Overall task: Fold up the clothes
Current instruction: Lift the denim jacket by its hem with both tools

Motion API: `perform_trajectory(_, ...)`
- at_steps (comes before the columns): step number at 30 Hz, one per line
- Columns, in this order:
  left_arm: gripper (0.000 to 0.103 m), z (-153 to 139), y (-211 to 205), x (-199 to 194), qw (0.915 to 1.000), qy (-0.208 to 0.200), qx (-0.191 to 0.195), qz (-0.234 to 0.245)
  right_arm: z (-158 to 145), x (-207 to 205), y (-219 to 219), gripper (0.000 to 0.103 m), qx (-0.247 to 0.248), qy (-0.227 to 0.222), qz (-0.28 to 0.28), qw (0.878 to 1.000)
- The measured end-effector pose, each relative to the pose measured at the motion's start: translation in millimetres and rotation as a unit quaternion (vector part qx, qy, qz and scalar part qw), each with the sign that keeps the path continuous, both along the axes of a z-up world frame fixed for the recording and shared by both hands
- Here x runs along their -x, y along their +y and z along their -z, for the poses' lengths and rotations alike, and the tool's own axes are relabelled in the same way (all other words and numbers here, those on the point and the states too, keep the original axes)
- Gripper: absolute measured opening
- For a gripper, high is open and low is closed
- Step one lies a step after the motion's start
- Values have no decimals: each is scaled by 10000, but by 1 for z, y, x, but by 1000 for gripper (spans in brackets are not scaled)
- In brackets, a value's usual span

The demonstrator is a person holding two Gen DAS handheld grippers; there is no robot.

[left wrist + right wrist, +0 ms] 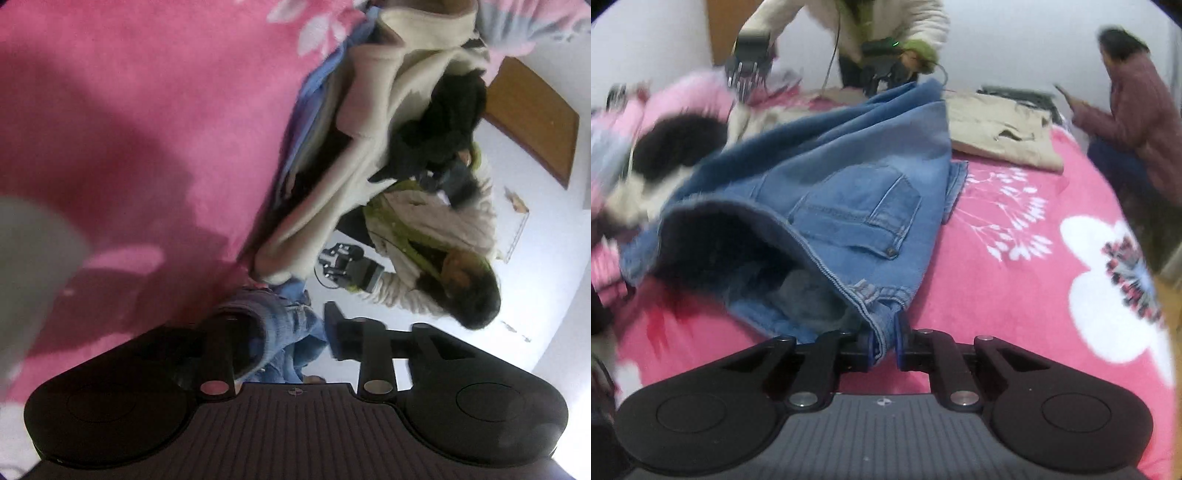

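Observation:
Blue jeans (849, 206) lie spread on the pink flowered blanket (1015, 295), back pocket up and the waist opening toward me. My right gripper (884, 343) is shut on the waistband's edge, with denim pinched between its blue pads. In the rolled left wrist view, my left gripper (280, 336) stands open. A bunch of the jeans (291, 325) lies between its fingers, draped over the left finger (221, 343), and the right finger (338, 332) stands just clear of the cloth.
Across the bed a person in a cream sweater (886, 22) works with two grippers (882, 70) by the jeans' far end. Folded beige trousers (1001, 136) lie at the back. A heap of cream and black clothes (679, 144) sits left. Another person (1137, 122) crouches right.

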State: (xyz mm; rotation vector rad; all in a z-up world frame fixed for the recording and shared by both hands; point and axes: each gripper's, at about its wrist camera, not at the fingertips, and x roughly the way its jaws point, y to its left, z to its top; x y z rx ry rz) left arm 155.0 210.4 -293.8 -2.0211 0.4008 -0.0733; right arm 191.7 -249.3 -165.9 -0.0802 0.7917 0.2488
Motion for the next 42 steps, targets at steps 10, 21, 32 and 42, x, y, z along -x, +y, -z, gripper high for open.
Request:
perform_trajectory(10, 9, -58, -27, 3, 9641, 183, -2538, 759, -19, 13, -30, 10, -528, -431, 839, 9941)
perform_trajectory(21, 2, -203, -98, 9, 8559, -1139, -5033, 349, -80, 34, -34, 7, -400, -1877, 1575, 9687)
perform_trajectory(32, 2, -356, -163, 43, 7739, -3019, -5568, -14, -223, 47, -78, 7, -491, -3461, 1734, 9207)
perform_trajectory(42, 2, -480, -211, 101, 6899, -4102, -5963, -151, -377, 73, -123, 0, -41, -4681, 1764, 8659)
